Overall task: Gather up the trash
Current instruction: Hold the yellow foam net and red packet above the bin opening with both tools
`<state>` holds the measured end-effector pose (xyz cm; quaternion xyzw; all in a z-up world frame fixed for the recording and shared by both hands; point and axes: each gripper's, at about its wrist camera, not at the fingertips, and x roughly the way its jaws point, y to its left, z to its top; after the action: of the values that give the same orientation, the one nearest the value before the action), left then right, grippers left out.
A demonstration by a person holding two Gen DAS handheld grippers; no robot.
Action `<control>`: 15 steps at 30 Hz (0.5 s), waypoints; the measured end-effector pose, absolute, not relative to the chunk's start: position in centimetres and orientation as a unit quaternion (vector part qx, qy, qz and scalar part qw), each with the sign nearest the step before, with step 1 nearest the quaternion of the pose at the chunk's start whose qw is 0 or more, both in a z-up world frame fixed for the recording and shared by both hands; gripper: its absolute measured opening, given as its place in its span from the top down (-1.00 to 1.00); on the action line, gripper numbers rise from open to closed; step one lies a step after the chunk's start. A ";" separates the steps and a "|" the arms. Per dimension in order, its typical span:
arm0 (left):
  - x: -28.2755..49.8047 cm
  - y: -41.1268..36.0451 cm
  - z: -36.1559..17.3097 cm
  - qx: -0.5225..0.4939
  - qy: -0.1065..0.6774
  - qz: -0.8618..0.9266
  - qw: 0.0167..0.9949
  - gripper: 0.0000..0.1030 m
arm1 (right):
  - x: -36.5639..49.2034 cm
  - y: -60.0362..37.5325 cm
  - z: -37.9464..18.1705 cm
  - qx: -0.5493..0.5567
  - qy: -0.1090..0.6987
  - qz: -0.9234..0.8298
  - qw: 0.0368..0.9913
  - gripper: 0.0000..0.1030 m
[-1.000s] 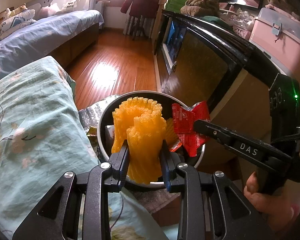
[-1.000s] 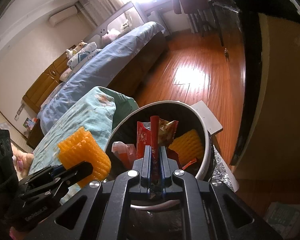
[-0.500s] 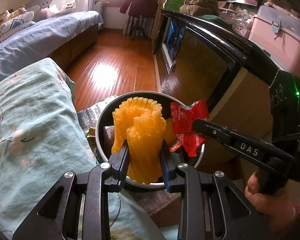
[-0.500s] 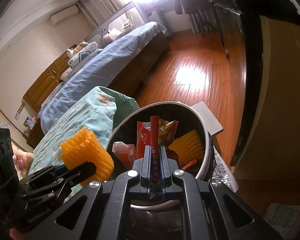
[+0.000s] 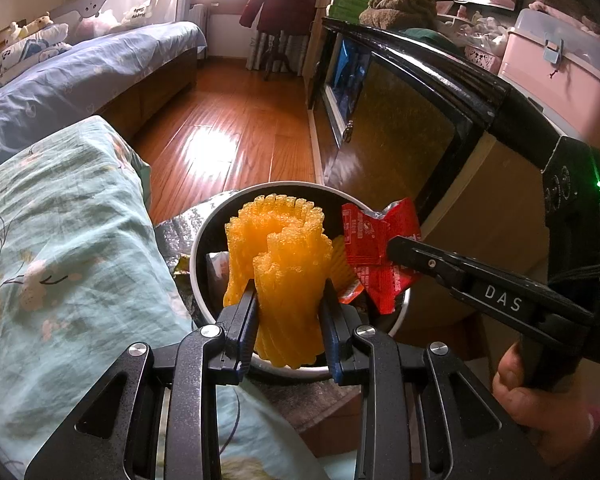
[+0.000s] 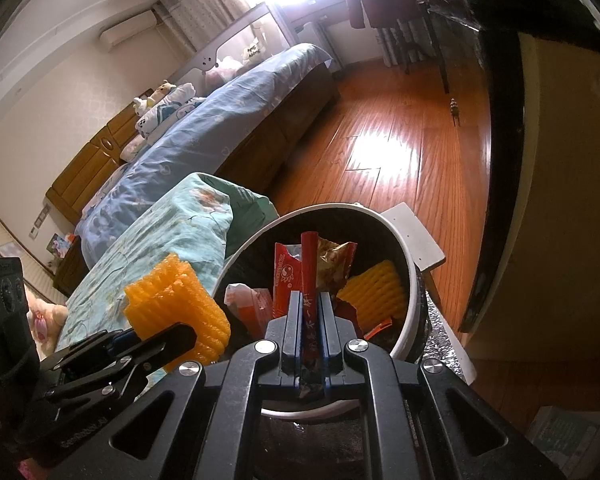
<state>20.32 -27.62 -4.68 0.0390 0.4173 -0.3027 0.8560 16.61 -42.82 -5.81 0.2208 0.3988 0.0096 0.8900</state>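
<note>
The left hand-held gripper (image 5: pixel 288 312) pinches a rolled orange foam net sleeve (image 5: pixel 278 264) between its pads, holding it above the near rim of the round white-rimmed trash bin with a dark inside (image 5: pixel 198 248). The right hand-held gripper (image 6: pixel 310 316) is pressed together on a red foil snack wrapper (image 6: pixel 309 280), which stands upright over the bin's opening. Inside the bin lie another orange foam net (image 6: pixel 374 294), a gold foil wrapper (image 6: pixel 332 262) and an orange-and-white packet (image 6: pixel 250 304). A bed with a teal floral cover (image 5: pixel 60 240) is just left of the bin. Sunlit wooden floor (image 5: pixel 236 132) stretches far behind. A hand (image 5: pixel 540 400) grips the right handle.
</note>
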 end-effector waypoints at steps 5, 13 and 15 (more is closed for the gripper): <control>20.4 -27.6 -4.7 0.039 0.418 -0.302 0.856 0.50 | 16.6 -42.8 -5.8 0.220 0.399 0.009 0.890 0.85; 20.4 -27.7 -4.8 0.041 0.418 -0.301 0.856 0.50 | 16.6 -42.8 -5.8 0.221 0.399 0.009 0.890 0.85; 20.4 -27.8 -4.9 0.041 0.419 -0.301 0.856 0.50 | 16.6 -42.8 -5.8 0.221 0.399 0.009 0.890 0.85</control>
<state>20.36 -27.78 -4.87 0.0411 0.4186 -0.3010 0.8559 16.58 -42.81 -5.77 0.2214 0.3995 0.0089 0.8896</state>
